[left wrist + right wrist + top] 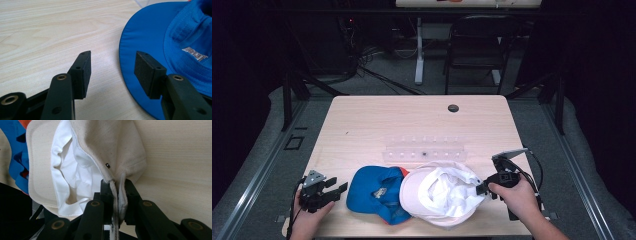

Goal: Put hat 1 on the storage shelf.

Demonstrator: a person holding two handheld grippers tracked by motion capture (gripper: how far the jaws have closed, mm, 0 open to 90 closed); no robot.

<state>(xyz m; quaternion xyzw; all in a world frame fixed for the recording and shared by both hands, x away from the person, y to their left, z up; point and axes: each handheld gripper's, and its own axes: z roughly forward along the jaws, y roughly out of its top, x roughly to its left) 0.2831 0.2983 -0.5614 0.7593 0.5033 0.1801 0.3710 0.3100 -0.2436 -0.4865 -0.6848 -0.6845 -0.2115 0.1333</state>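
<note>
A cream-white fabric bucket hat (439, 192) is seen lying upside down on the pale wooden bench (377, 125), near its front edge, overlapping the right side of a blue fabric bucket hat (374, 192). The hem of the cream hat is pinched between the closed jaws of the right tongs (117, 195), with cloth pressed flat between both pads. The left tongs (112, 66) are held spread wide with nothing between the jaws, resting just beside the blue brim. A clear plastic rack (424, 150) is located behind the hats.

White hat (443, 192) overlapping blue hat (376, 192)
</note>
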